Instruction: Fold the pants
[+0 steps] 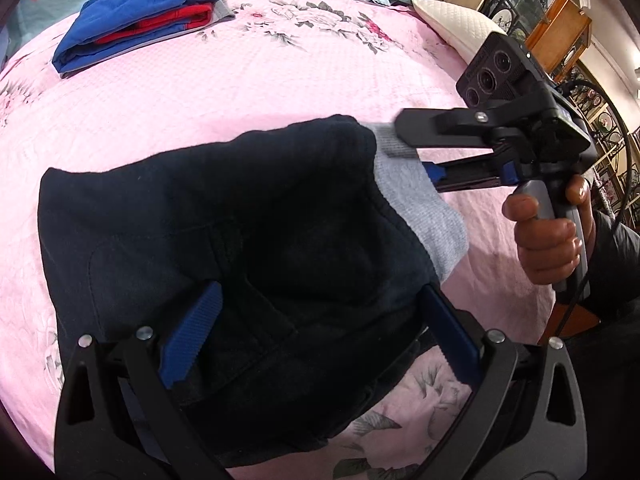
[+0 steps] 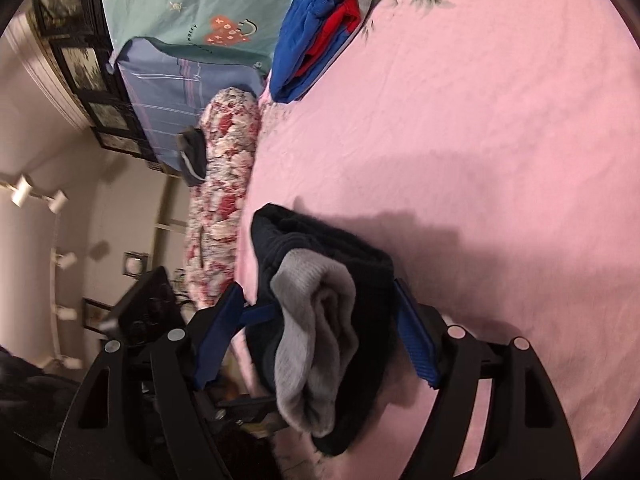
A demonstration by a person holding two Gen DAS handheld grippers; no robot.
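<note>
Dark navy pants (image 1: 224, 216) with a grey lining (image 1: 420, 204) lie folded in a bundle on the pink bedspread (image 1: 280, 88). My left gripper (image 1: 320, 292) points down over the near part of the bundle. It is open, with its blue pads (image 1: 192, 336) wide apart on the cloth. A hand (image 1: 548, 232) holds my right gripper (image 1: 412, 152) level at the bundle's right end. In the right wrist view the folded end (image 2: 320, 320), grey inside navy, sits between the open fingers of the right gripper (image 2: 318, 336). It touches the right pad (image 2: 416, 340) and stands apart from the left pad.
A stack of folded blue and red clothes (image 1: 140, 20) (image 2: 320, 32) lies at the far side of the bed. A white pillow (image 1: 452, 20) and wooden cabinets (image 1: 560, 20) are at the right. A floral rolled quilt (image 2: 224, 184) lies along the bed edge.
</note>
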